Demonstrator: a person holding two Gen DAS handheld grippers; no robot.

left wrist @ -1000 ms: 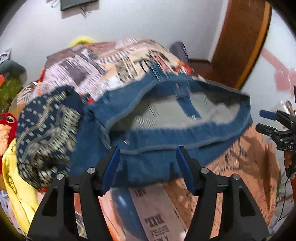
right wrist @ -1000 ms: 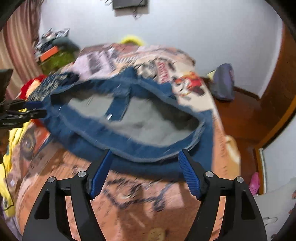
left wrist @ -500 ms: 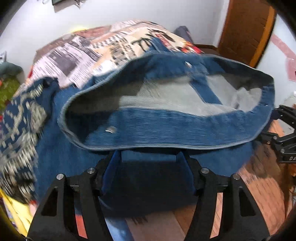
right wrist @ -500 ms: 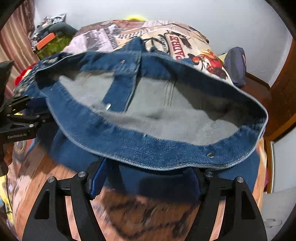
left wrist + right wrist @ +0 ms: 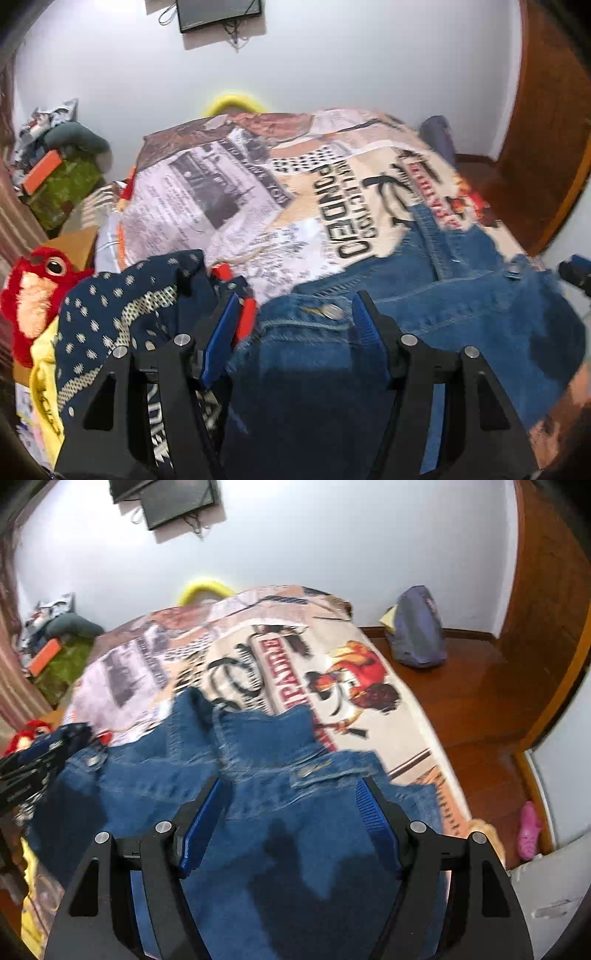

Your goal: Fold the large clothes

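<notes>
– Denim garment (image 5: 424, 314), position?
– Spread on the bed, on top of the printed cover (image 5: 258, 192). It fills the lower part of both your wrist views. Metal buttons and seams show, but motion blur hides the finer detail.

– Left gripper (image 5: 295, 306), state?
– Your jaws stand apart. The blue pads sit on either side of a stretch of denim and do not press on it. The cloth lies between and beneath the fingers. Nothing is clamped.

– Right gripper (image 5: 290, 790)?
– Same reading: pads wide, denim between and under them, no pinch visible. In your right view the left tool shows at the left edge, at the garment's far side. So you have one tool over each end of the denim.

– Neighbours on the left side?
– A navy patterned cloth (image 5: 122, 314) lies just beside the denim and touches its edge. Past that come a yellow cloth (image 5: 40, 369) and a red plush toy (image 5: 37, 288).

– Further out?
– A purple backpack (image 5: 417, 635) sits on the wooden floor (image 5: 480, 701) against the white wall. A pink shoe (image 5: 528, 830) lies near the foot of the bed. A dark screen (image 5: 219, 13) hangs on the wall beyond the bed.
</notes>
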